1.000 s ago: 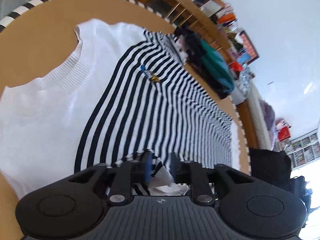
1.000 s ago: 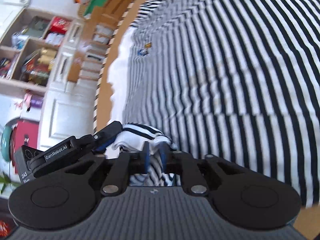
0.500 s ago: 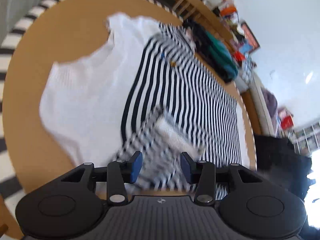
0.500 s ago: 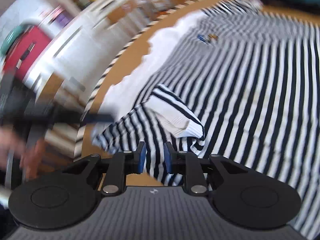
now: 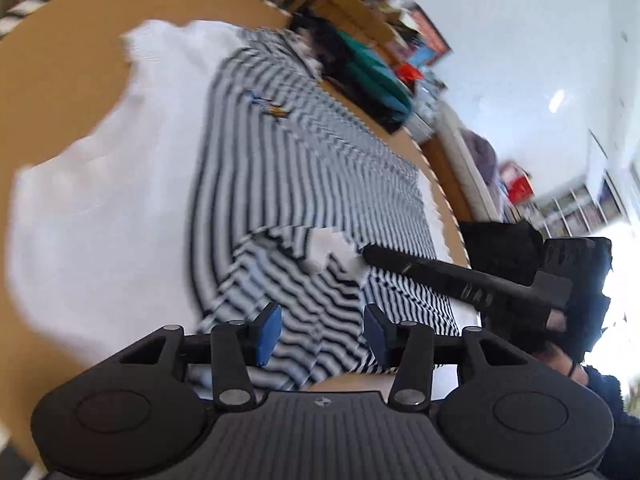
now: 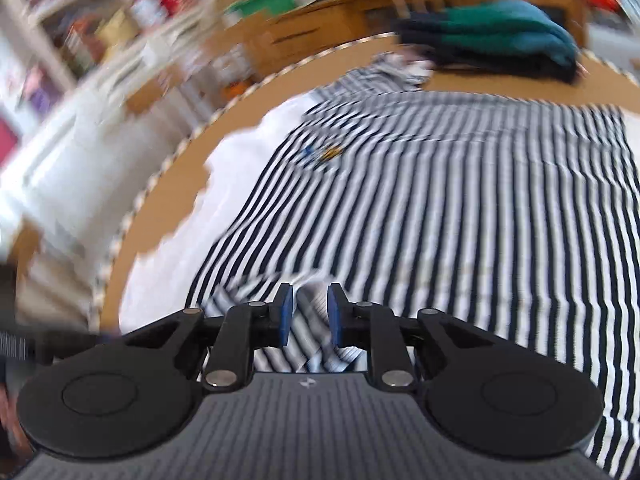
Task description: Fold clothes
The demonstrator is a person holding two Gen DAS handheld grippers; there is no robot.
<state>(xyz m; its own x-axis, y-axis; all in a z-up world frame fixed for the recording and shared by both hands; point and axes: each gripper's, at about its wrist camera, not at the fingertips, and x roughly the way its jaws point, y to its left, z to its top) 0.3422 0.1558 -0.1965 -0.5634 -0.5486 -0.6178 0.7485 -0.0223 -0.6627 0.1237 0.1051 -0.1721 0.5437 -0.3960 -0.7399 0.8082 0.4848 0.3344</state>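
Knitwear, soft and light, so it will sag and slide wherever I let go. On my left, the left gripper (image 5: 320,330) hangs with jaws opening, nothing pinched, above the folded-in sleeve (image 5: 304,280) of the striped sweater (image 5: 320,160) spread across the round table (image 5: 60,80). Rightward, my right gripper (image 6: 308,316) stands narrowly parted over striped cloth, gripping nothing. Cuffs and hems give the surest hold. No containers here.

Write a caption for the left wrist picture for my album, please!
Left hand-held gripper opening above the folded sleeve of a black-and-white striped knit sweater on a round tan table.
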